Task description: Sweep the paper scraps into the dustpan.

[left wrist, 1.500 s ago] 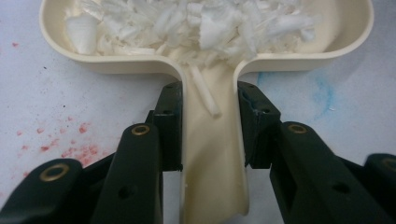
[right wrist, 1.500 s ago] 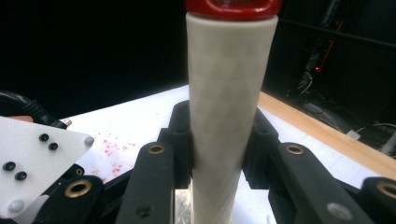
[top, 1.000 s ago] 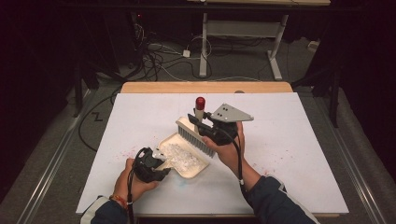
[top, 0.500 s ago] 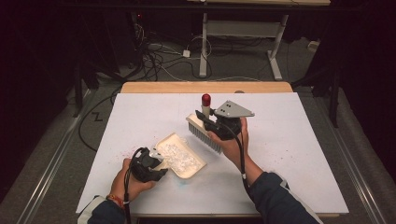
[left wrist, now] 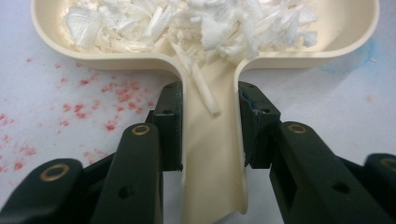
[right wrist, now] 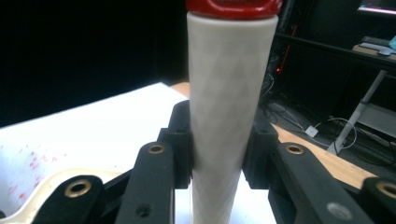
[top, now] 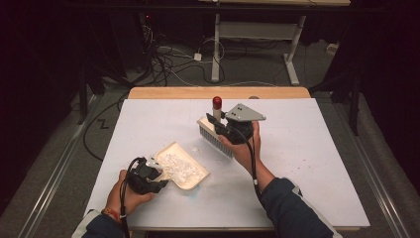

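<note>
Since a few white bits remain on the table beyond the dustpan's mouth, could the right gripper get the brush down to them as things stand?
Probably yes: the right gripper holds the brush just beside them, with nothing between.

The brush (right wrist: pixel 227 107) handle's red tip is cut off by the right gripper view's top edge.

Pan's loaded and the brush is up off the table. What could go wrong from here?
1. The cream plastic dustpan is heaped with white shreds, and some lie down its handle; tilting it could spill them onto the white table.
2. The left gripper clamps only that narrow handle, so the pan may twist.
3. A few bits sit loose beyond the pan; the white red-capped brush in the right gripper could scatter them.
</note>
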Available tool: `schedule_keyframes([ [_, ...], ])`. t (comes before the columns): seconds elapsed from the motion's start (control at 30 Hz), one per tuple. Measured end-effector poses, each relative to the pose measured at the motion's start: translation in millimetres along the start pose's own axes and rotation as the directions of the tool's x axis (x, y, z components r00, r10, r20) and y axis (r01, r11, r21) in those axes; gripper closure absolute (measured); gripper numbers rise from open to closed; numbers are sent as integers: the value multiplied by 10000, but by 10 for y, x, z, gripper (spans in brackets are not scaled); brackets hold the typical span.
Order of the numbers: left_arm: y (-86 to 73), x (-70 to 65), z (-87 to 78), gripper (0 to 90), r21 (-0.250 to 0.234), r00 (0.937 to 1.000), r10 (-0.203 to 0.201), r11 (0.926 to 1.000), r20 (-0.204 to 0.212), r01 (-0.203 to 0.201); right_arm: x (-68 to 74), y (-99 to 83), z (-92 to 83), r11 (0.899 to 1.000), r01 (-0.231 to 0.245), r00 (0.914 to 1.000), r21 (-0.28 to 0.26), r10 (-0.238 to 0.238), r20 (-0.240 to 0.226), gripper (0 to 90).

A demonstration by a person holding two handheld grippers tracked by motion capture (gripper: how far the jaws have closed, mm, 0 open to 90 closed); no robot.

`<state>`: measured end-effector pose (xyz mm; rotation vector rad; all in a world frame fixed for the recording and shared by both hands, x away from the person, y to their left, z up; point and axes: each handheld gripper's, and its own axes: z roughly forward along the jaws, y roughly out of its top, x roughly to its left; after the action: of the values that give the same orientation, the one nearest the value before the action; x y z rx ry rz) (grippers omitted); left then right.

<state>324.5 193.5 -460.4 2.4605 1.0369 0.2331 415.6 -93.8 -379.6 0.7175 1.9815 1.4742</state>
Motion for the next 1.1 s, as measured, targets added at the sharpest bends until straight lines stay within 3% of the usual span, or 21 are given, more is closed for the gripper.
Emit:
schedule_keyframes([
  [0.17,5,63,28,637,99,9999,-128,9999,-55,128,-77,7,40,10000,2,9995,52,-4,325,702],
  [0.27,17,77,33,637,188,9999,-104,9998,-102,106,-108,-33,158,9986,278,9974,458,-307,654,702],
  [0.33,22,76,36,637,139,9998,-147,9998,-137,149,-94,-62,216,9970,398,9973,665,-437,584,702],
  [0.47,35,78,27,637,150,9998,-98,9998,-160,101,-41,-82,239,9974,355,9989,623,-373,284,702],
  [0.57,50,72,32,637,155,9998,-74,9999,-209,77,79,-90,243,9965,513,9986,664,-504,-152,699],
  [0.63,59,71,36,637,172,9997,-62,9998,-227,66,225,-102,222,9951,691,9956,702,-643,-688,696],
  [0.67,63,68,40,637,173,9997,-88,9998,-220,92,225,-102,222,9951,691,9956,702,-643,-688,696],
  [0.73,74,67,46,637,192,9997,-52,9998,-255,57,334,-87,188,9960,677,9906,575,-602,-1227,699],
  [0.83,82,63,56,637,164,9997,-106,9998,-229,110,392,-76,172,9959,726,9865,533,-639,-1510,700],
  [0.87,83,65,61,637,166,9997,-91,9998,-236,94,440,-70,164,9963,722,9811,474,-623,-1833,699],
  [1.1,69,75,73,637,103,9997,-163,9998,-166,165,603,-42,101,9975,656,9679,274,-569,-2450,701],
])
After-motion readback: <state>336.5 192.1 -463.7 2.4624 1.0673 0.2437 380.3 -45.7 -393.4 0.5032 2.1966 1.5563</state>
